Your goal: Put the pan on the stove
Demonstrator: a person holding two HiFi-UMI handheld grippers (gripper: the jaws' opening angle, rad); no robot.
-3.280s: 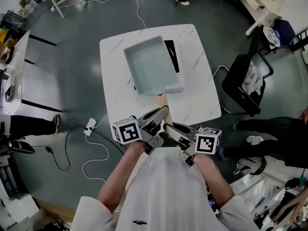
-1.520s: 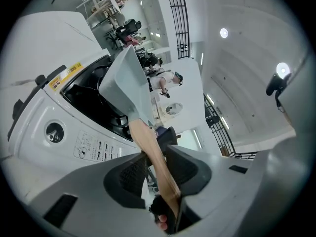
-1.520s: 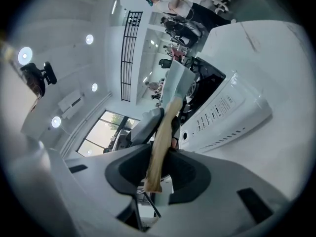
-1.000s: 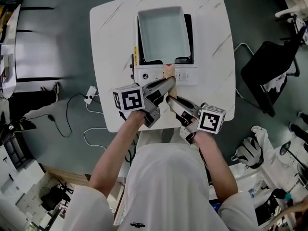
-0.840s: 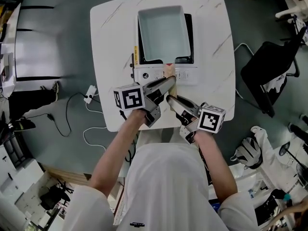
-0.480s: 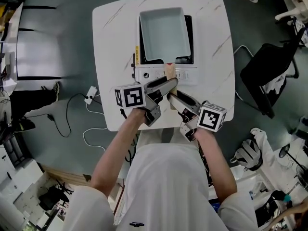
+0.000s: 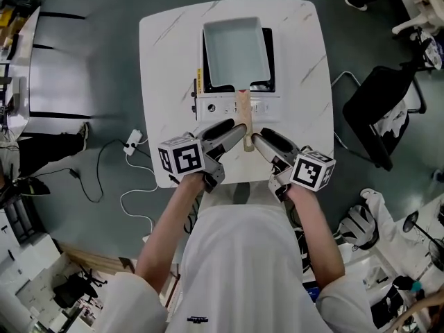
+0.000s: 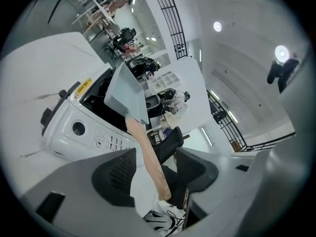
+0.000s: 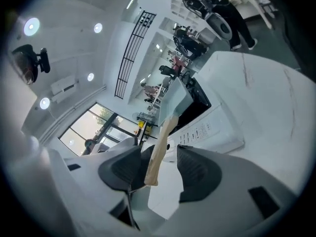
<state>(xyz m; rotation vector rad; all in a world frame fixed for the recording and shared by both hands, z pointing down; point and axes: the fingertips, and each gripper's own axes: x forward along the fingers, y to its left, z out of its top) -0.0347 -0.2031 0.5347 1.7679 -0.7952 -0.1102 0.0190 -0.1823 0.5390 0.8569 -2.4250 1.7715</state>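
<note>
The left gripper (image 7: 234, 132) and the right gripper (image 7: 262, 140) sit side by side, both with jaws opening wide. The wooden handle (image 7: 243, 109) runs between each pair of pads, and neither pair presses on it. Straight ahead of both grippers, the grey rectangular pan (image 7: 234, 50) rests on the stove (image 7: 215, 107), its handle pointing back toward them over the white table (image 7: 166, 61).

White marble table (image 7: 161, 82), grey floor (image 7: 111, 54), black chair (image 7: 374, 109)
</note>
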